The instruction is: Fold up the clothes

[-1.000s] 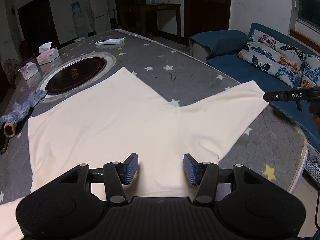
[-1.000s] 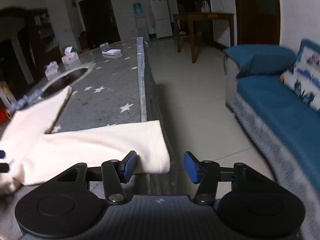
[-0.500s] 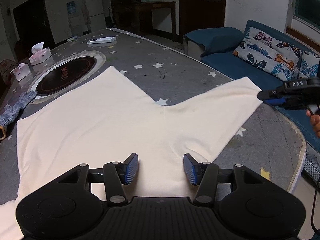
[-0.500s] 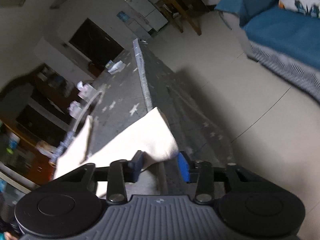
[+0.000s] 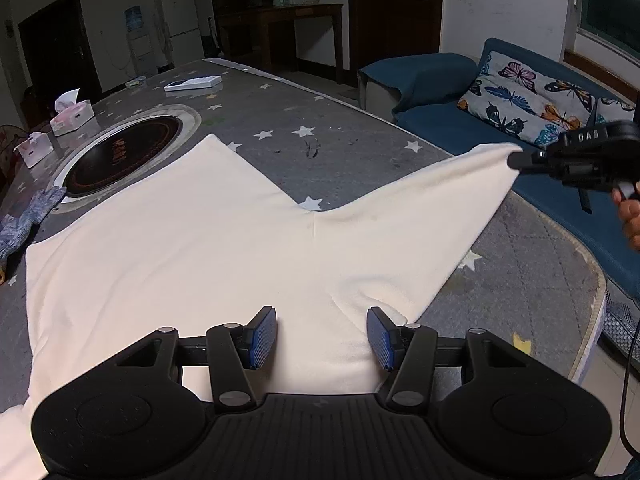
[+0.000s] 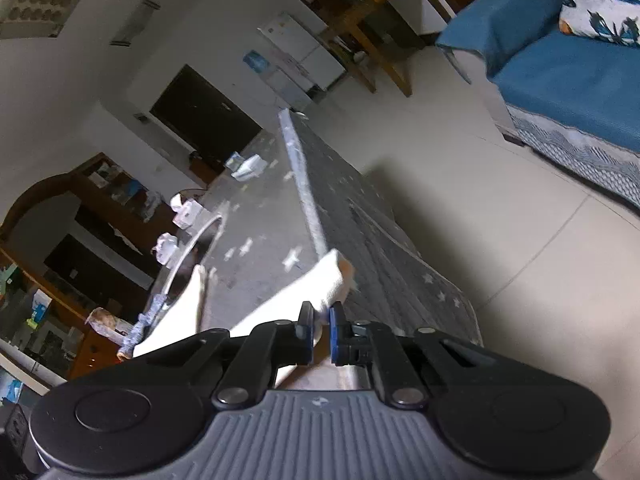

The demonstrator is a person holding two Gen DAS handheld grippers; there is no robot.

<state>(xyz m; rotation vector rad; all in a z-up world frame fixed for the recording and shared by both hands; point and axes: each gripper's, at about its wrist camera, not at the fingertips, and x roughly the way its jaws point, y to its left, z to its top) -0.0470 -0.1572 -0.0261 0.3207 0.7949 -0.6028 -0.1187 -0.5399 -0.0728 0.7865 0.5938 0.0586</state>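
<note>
Nearest in the left wrist view, the left gripper [image 5: 322,334] is held with its two blue pads apart above the cream garment [image 5: 208,240], nothing being pinched between them. The garment is spread flat on the grey star-printed tablecloth [image 5: 340,136], its right sleeve [image 5: 460,188] stretched out to the right table edge. There the sleeve's end is clamped by the right gripper [image 6: 321,330], whose jaws are closed together on the cloth; the letters "DAS" [image 5: 588,136] are read on its body. Farther left, one blue-grey work glove [image 5: 24,220] is seen by the round inset hob [image 5: 120,156]. Beyond, two pink tissue boxes [image 5: 72,112] and one white flat box [image 5: 192,83] are counted. One butterfly-print cushion [image 5: 528,100] lies on the blue sofa [image 5: 440,120]
</note>
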